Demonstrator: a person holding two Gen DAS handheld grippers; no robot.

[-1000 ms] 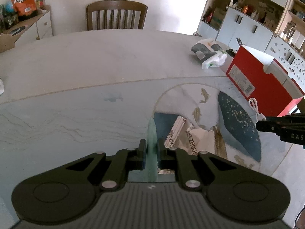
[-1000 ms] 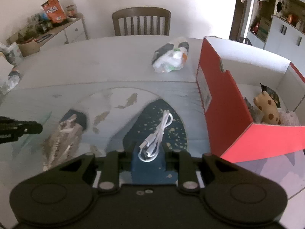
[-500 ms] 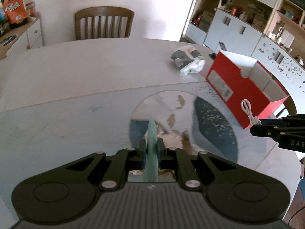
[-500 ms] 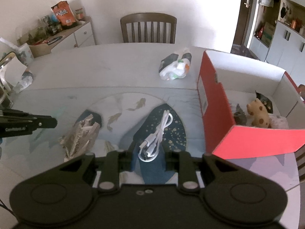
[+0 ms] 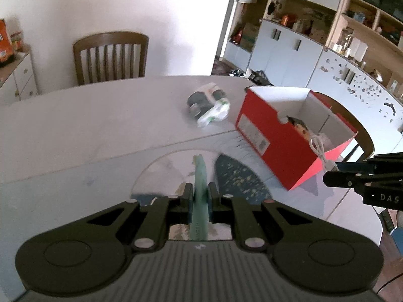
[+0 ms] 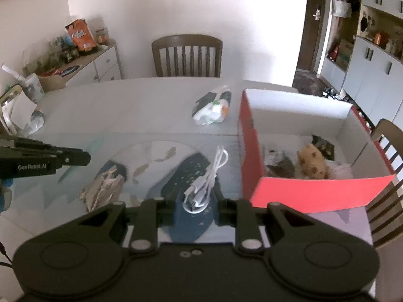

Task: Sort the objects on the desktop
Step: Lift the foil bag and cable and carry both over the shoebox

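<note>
My left gripper [image 5: 200,193] is shut on a thin translucent green plastic strip [image 5: 200,176], seen edge-on and held above the table. In the right wrist view the same left gripper [image 6: 75,158] reaches in from the left. Between the shut fingers of my right gripper [image 6: 196,198] sits a coiled white cable [image 6: 209,176], lifted off the table. From the left wrist, the right gripper [image 5: 330,173] shows the cable [image 5: 318,148] hanging in front of the red box [image 5: 277,136]. That open box [image 6: 314,193] holds a spotted plush toy [image 6: 311,164] and other small items.
A crumpled paper packet [image 6: 103,188] lies on the round fish-patterned mat [image 6: 156,156]. A plastic bag [image 6: 212,107] sits left of the box. One wooden chair [image 6: 186,55] stands at the far side, another [image 6: 385,151] at the right. A cluttered sideboard [image 6: 100,60] is back left.
Both grippers have risen with their loads still held. The left view has swung right, so the red box now lies nearer its middle and its inside shows.
</note>
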